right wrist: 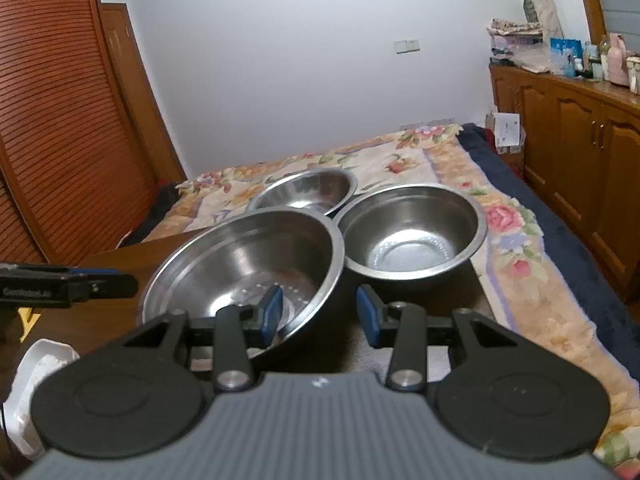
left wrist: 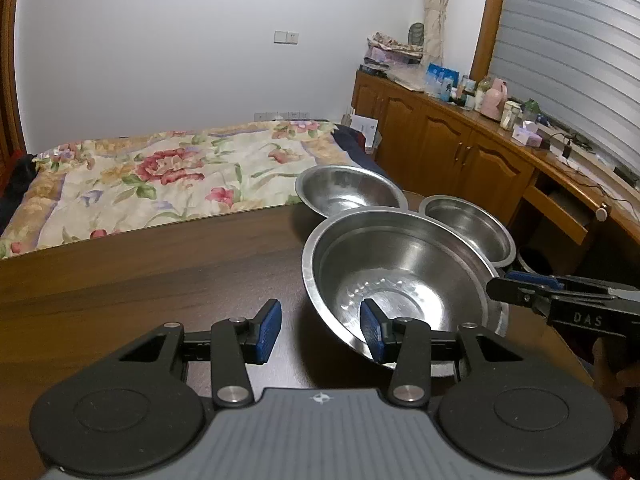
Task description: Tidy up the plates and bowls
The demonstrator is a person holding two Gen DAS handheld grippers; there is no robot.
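Observation:
Three steel bowls stand close together on a dark wooden table (left wrist: 160, 272). The large bowl (left wrist: 400, 272) (right wrist: 248, 256) is nearest, a medium bowl (left wrist: 348, 190) (right wrist: 308, 192) lies behind it, and a smaller bowl (left wrist: 468, 224) (right wrist: 412, 232) sits at its right. My left gripper (left wrist: 320, 328) is open and straddles the large bowl's near left rim, one blue pad inside the bowl. My right gripper (right wrist: 320, 312) is open too and straddles the opposite rim, its left pad inside. Each gripper shows in the other view, the right gripper (left wrist: 500, 290) and the left gripper (right wrist: 128, 282) at the bowl's sides.
A bed with a floral cover (left wrist: 160, 176) lies just beyond the table's far edge. Wooden cabinets (left wrist: 440, 136) with cluttered tops line the right wall. A white dish (right wrist: 36, 364) sits at the table's near left corner. A hand (left wrist: 608, 372) holds the right gripper.

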